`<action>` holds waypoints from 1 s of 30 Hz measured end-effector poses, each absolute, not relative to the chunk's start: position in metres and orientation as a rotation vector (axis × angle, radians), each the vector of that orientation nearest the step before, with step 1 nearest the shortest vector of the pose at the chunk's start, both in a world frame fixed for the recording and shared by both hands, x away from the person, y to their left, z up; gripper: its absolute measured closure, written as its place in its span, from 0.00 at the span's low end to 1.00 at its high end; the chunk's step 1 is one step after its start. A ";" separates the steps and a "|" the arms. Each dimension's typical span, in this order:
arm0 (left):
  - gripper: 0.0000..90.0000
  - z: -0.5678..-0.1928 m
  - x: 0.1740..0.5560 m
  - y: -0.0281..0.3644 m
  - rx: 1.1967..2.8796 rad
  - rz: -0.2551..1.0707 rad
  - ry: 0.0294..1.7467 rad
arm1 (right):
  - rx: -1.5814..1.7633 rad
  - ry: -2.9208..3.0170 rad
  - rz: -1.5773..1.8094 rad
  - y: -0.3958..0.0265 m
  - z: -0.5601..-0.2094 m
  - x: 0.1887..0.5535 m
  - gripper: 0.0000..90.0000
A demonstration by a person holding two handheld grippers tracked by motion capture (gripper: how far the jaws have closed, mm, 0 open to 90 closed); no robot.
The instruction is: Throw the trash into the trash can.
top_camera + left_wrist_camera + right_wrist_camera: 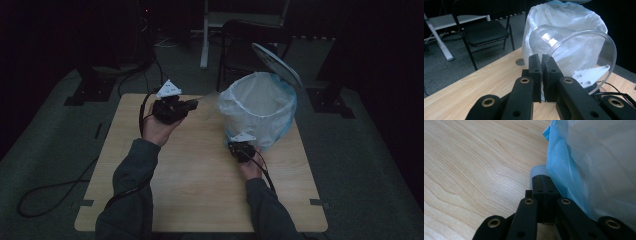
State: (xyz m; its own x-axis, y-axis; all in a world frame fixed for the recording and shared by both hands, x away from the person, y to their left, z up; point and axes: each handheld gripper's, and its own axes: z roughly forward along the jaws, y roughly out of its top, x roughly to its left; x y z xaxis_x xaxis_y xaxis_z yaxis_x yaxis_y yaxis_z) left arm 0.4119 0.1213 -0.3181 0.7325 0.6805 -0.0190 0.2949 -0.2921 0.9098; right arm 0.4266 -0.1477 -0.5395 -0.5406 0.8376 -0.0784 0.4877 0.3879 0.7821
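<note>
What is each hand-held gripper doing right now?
Left hand-held gripper: closed on the clear plastic cup.
Right hand-held gripper: closed, beside the bin, holding nothing visible.

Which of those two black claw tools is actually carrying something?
The left gripper, raised at the table's far left: its jaws pinch a clear plastic cup by the rim. The right gripper, beside the lined bin, carries nothing.

Left claw (192, 104) raised and clamped shut; right claw (239, 148) low, jaws closed

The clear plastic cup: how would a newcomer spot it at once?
Start at the bin lined with a white bag on the wooden table. Just left of its rim, the left gripper pinches the clear ribbed plastic cup by its wall, on its side. It alone is see-through.
</note>
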 end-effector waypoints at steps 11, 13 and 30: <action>0.97 -0.312 0.419 0.107 1.883 0.438 0.729 | 1.138 2.184 1.002 -0.148 -0.540 0.426 1.00; 0.97 -0.312 0.421 0.105 1.883 0.435 0.730 | 1.137 2.185 1.001 -0.148 -0.540 0.426 1.00; 0.97 -0.298 0.431 0.086 1.886 0.426 0.708 | 1.133 2.186 1.002 -0.148 -0.540 0.427 1.00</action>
State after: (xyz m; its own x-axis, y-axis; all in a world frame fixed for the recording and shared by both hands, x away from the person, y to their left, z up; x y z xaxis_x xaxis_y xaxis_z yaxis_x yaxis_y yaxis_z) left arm 0.4314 0.0859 -0.2981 0.7631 0.6458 -0.0251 0.2800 -0.2953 0.9135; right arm 0.4266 -0.1479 -0.5396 -0.5428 0.8361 -0.0793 0.4854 0.3894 0.7828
